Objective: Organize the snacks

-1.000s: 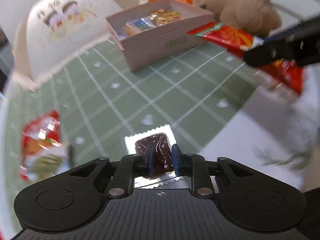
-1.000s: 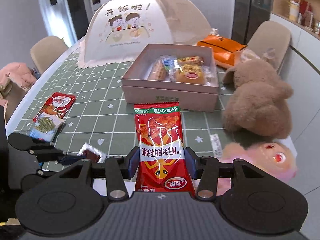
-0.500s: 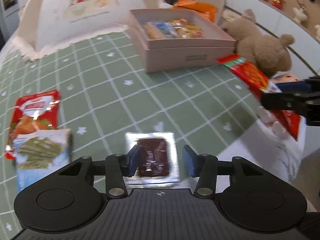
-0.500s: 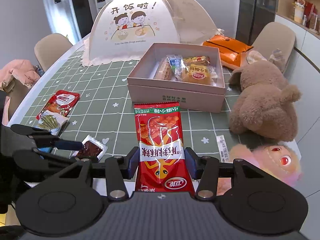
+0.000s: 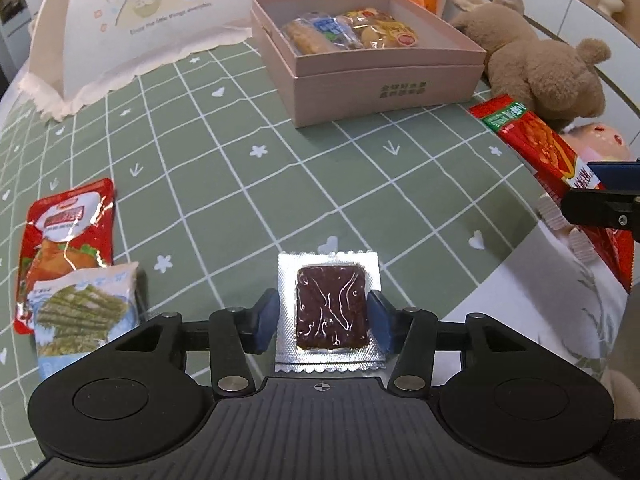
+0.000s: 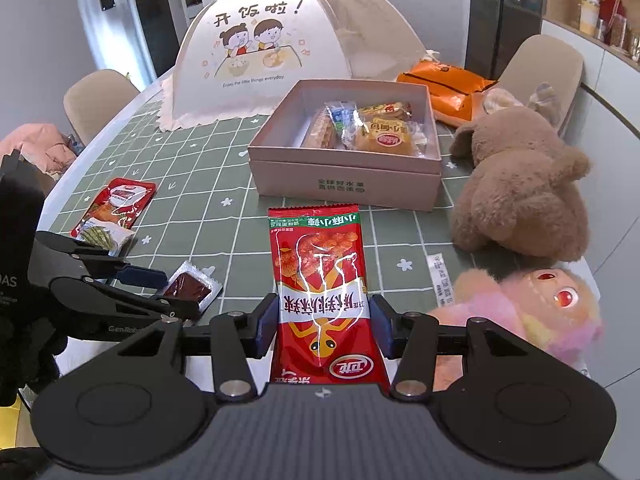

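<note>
My left gripper (image 5: pixel 326 320) is open around a small silver packet with a dark brown snack (image 5: pixel 329 307), which lies flat on the green checked tablecloth; it also shows in the right wrist view (image 6: pixel 191 286). My right gripper (image 6: pixel 323 325) is shut on a long red snack packet (image 6: pixel 320 280) and holds it above the table; it also shows in the left wrist view (image 5: pixel 548 160). A pink box (image 6: pixel 344 186) with several wrapped snacks inside stands ahead, also seen in the left wrist view (image 5: pixel 384 84).
A red packet (image 5: pixel 68 232) and a seaweed packet (image 5: pixel 76 312) lie at the left. A white food cover (image 6: pixel 260 52) stands behind the box. A brown plush bear (image 6: pixel 520 184), a pink plush toy (image 6: pixel 528 312) and an orange bag (image 6: pixel 444 80) sit at the right.
My left gripper has opened and let go of the brown snack packet, which now lies on the cloth. My right gripper keeps holding the red packet, drawn back slightly.
</note>
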The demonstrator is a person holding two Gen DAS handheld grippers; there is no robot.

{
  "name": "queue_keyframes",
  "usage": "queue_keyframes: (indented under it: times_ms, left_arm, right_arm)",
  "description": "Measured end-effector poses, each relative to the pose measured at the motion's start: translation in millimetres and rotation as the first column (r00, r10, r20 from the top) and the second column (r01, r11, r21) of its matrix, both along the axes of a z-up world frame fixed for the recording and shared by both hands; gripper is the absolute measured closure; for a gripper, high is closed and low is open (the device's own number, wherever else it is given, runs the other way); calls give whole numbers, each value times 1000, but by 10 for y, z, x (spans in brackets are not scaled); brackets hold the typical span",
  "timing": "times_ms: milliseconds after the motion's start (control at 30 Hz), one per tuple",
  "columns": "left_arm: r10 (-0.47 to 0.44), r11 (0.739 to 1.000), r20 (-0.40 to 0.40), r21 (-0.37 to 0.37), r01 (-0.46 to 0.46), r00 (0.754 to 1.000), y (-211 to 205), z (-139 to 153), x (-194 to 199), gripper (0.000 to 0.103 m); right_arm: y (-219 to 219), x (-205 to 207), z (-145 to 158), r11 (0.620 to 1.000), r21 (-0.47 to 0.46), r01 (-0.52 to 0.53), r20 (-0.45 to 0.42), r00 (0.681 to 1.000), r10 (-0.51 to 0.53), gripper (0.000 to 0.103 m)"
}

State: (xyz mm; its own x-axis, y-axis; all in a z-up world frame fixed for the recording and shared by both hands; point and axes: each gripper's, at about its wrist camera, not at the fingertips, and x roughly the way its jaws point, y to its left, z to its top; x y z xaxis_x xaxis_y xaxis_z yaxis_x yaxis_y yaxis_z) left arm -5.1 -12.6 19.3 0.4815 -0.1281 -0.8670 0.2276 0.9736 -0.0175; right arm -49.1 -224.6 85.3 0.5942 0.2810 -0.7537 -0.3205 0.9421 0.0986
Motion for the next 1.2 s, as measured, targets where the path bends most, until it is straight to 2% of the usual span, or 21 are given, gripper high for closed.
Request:
queue_keyframes:
  times_ms: [100,133,167,233,333,433,600,733,767,867,933,1067,1200]
  left_arm:
    - [-6,1000,6,-12,7,1000,-7,24,2,52]
    - [-10,1000,12,-23,10,1000,-7,49,1,62]
    - [-10,1000,18,-30,10,1000,-6,78,-1,100]
    - [-8,999,46,-49,10,999,-4,195,-20,93]
    - [-18,998,103,-61,25,994,17,410,-27,92]
    - [-16,998,108,-60,23,994,59,474,-18,88]
    - [-24,1000,79,-19,25,997,20,234,-65,83]
    - [-116,990,73,89,109,991,-171,-11,-118,80]
    - [-127,987,81,106,118,989,-196,-43,-129,76]
    - [-110,984,102,152,94,989,-179,-76,-125,75]
    - [-79,989,102,135,65,992,-97,-74,-101,76]
    - [-33,999,118,13,31,992,69,19,-86,76]
    - [-9,999,91,32,6,996,98,-22,-23,77]
  right_arm:
    - [-48,5,14,1000,-3,20,5,1000,-20,54]
    - [-69,8,20,1000,-2,27,6,1000,-27,54]
    - [-87,9,23,999,-2,32,8,999,-32,54]
    - [-120,3,46,999,-1,41,14,999,-41,54]
    - [-173,-9,83,998,0,55,27,998,-55,54]
    - [-219,-18,91,997,9,70,28,997,-71,54]
    - [-184,1,20,997,33,64,-3,998,-64,54]
    - [46,104,-102,999,41,2,-33,999,0,54]
    - [117,142,-143,999,38,-11,-42,999,13,54]
    - [295,229,-273,999,7,-46,-54,997,46,53]
    - [384,263,-380,998,-25,-55,-63,997,53,43]
    - [431,282,-565,996,-59,-62,-105,993,55,41]
    - [397,222,-655,997,-67,-49,-108,993,41,35]
